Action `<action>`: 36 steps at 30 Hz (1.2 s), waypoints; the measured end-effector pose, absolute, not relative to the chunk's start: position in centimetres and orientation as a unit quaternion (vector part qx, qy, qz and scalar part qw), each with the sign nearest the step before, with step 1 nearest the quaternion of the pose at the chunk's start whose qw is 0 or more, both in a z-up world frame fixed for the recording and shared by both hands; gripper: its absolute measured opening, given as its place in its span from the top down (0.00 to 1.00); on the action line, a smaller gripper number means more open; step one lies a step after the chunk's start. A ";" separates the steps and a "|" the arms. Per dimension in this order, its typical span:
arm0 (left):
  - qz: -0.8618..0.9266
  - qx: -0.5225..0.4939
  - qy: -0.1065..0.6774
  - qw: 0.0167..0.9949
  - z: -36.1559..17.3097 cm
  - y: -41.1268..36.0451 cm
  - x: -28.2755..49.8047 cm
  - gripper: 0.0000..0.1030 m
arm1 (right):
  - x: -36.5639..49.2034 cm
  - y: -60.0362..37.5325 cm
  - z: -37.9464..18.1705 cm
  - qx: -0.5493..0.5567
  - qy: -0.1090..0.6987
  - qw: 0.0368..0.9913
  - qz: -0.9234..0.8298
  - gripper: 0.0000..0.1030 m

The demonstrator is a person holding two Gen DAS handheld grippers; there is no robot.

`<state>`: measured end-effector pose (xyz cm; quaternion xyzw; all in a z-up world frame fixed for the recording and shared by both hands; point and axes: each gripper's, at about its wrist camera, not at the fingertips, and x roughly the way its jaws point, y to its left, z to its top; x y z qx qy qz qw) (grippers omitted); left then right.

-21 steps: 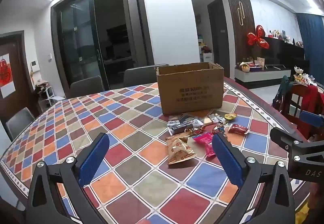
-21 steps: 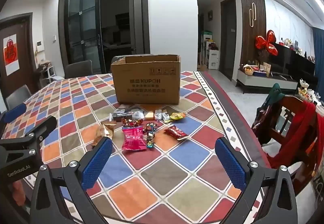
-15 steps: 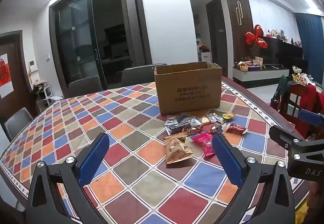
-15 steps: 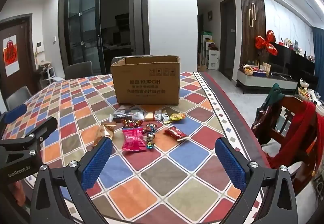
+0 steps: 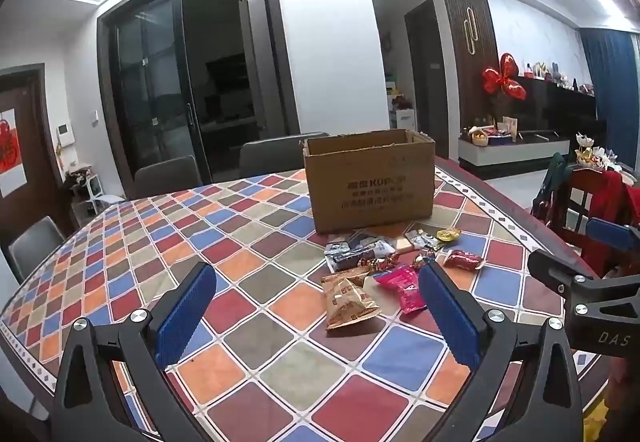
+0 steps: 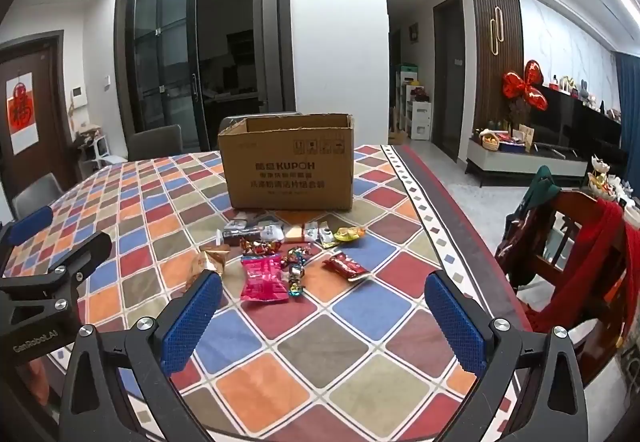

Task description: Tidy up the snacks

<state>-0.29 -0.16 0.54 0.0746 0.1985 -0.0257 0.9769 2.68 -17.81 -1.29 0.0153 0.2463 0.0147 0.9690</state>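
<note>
Sitting in a loose pile on the checkered surface point(image 6: 360, 374), the snacks point(image 6: 280, 254) lie just in front of the open cardboard box point(image 6: 288, 162). Both claws hang wide and empty, well short of them. The tan packet point(image 5: 348, 300) is nearest, dead ahead of the left claw point(image 5: 316, 314), so that side probably goes first; the right claw point(image 6: 324, 322) faces the pink bag point(image 6: 264, 278).

Two black-framed tools point(image 5: 316, 316) point(image 6: 322, 318), blue textured pads point(image 6: 192, 318), silver screws, white lettering
</note>
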 end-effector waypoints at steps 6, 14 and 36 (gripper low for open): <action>-0.027 0.074 0.195 0.978 0.7 -0.2 -0.6 0.00 | 2.7 -18.0 -1.2 0.017 0.246 0.969 0.014 0.01; -0.027 0.074 0.194 0.978 0.8 -0.2 -0.7 0.00 | 2.8 -18.0 -1.1 0.017 0.245 0.969 0.014 0.01; -0.028 0.072 0.189 0.979 1.2 -0.3 -0.9 0.00 | 2.6 -17.9 -1.0 0.017 0.245 0.969 0.014 0.01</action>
